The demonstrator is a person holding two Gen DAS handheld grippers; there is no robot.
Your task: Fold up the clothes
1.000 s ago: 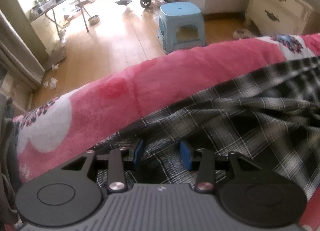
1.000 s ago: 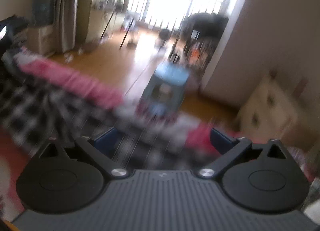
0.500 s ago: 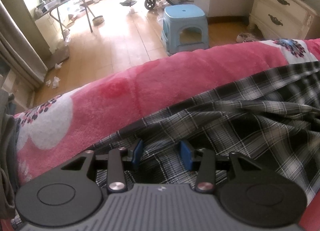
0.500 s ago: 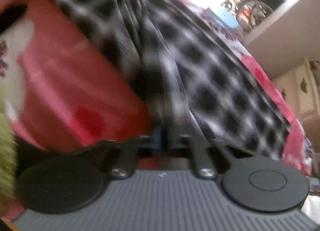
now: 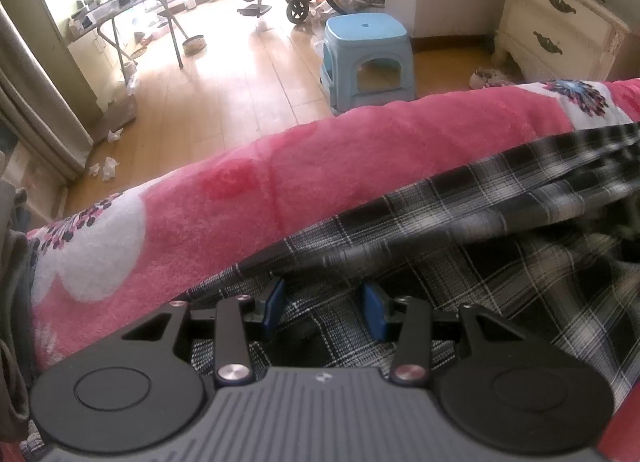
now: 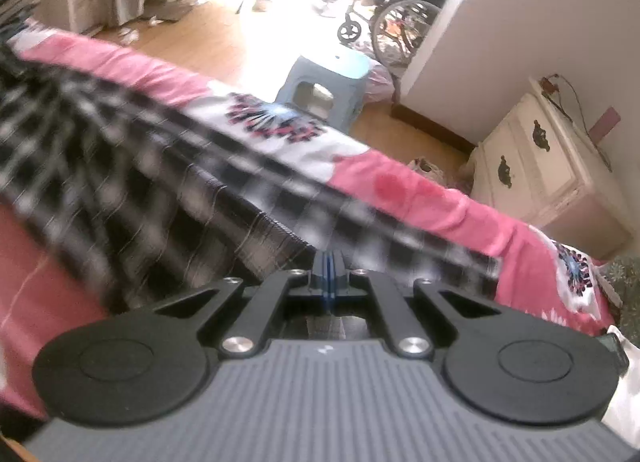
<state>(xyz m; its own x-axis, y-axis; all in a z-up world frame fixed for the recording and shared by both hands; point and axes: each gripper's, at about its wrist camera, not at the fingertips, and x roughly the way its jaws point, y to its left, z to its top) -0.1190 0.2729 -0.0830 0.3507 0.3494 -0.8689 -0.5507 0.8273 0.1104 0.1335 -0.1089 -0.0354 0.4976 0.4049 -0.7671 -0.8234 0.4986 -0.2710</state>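
Opening fold: the right gripper [image 6: 330, 276] was pinched fully together at the plaid garment [image 6: 132, 182] edge; the left gripper [image 5: 324, 308], part-open, straddled a bunch of cloth on the pink blanket [image 5: 320, 166], grip uncertain. The next move probably called for carrying the pinched edge across

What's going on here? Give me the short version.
A person is folding clothes on a bed, a handheld gripper in each hand. A black-and-white plaid garment lies spread over a pink flowered blanket. The right gripper has its jaws shut at the garment's edge, apparently pinching the fabric. The left gripper hangs over another part of the cloth with its jaws partly apart and fabric between them; whether they grip it is unclear. No fold is finished yet.
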